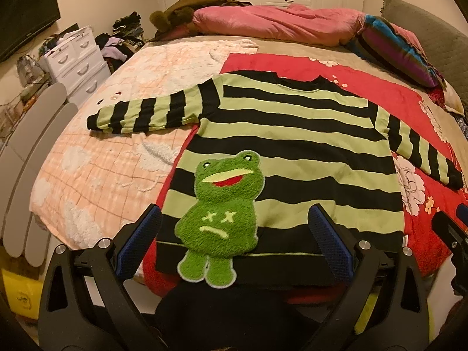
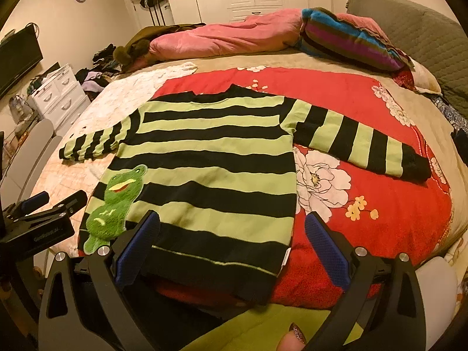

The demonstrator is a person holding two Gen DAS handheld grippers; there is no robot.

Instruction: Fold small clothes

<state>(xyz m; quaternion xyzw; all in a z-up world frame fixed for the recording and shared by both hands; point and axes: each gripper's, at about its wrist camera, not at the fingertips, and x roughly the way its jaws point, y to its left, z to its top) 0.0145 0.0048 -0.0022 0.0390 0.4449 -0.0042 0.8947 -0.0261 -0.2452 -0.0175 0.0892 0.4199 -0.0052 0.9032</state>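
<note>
Two grippers wait at the near edge of the bed [image 1: 292,45], and both have their jaws spread wide with nothing between them. The sweater [image 1: 280,146], striped in green and black, lies flat and face up on a red blanket [image 2: 380,204], with its hem toward the person and its collar far away. Both sleeves are stretched out to the sides: the left sleeve [image 1: 146,112] reaches onto a pink blanket [image 1: 111,158], and the right sleeve [image 2: 359,143] lies on the red one. A fuzzy frog patch [image 1: 222,219] sits near the hem on the left side.

No fold looks made yet, so I judge the work is at its very start. The left gripper [image 1: 234,242] hovers over the hem near the frog, and the right gripper [image 2: 234,245] over the hem's right part.

To do this step well, I would first bring each sleeve in over the body, taking it near the cuff and laying it flat, so no bump forms. Each pinch should catch only the sweater, not the blanket under it, because the blanket is soft and may lift together. The thick frog patch will probably resist bending, so a fold line is better placed beside it.
</note>
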